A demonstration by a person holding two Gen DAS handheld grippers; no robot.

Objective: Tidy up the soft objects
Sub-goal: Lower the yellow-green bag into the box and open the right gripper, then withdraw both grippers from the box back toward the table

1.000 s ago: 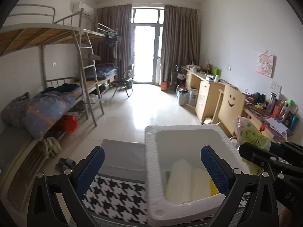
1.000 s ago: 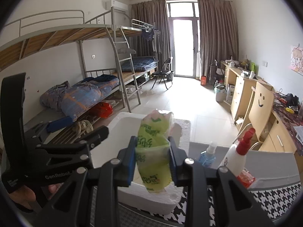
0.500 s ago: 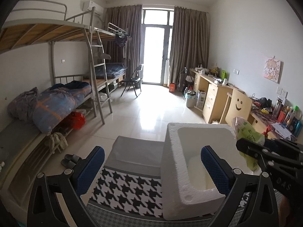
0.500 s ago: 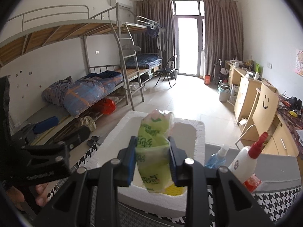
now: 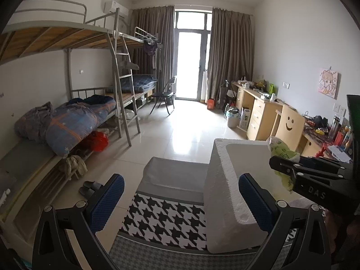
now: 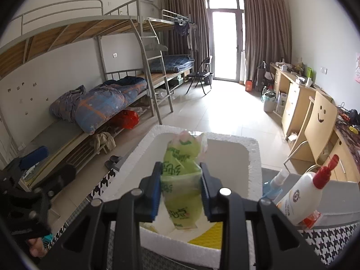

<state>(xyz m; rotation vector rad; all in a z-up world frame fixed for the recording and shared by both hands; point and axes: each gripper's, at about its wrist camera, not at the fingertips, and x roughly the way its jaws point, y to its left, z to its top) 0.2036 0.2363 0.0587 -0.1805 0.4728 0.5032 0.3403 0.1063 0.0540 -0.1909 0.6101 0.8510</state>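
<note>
My right gripper point(image 6: 181, 190) is shut on a green tissue pack point(image 6: 180, 175) and holds it over the open white foam box point(image 6: 254, 157). A yellow soft item point(image 6: 207, 238) lies inside the box near its front wall. In the left wrist view the foam box point(image 5: 222, 193) stands right of centre, and the right gripper with the green pack point(image 5: 282, 155) hangs above it. My left gripper point(image 5: 180, 200) is open and empty, to the left of the box over the houndstooth cloth point(image 5: 166, 218).
A white bottle with a red cap point(image 6: 303, 193) and a blue spray bottle point(image 6: 275, 183) stand right of the box. A grey mat point(image 5: 177, 175) lies behind the cloth. Bunk beds line the left wall, desks the right.
My left gripper has swung left, so the foam box has slid to the right of its view. My right gripper has moved the green pack further over the box.
</note>
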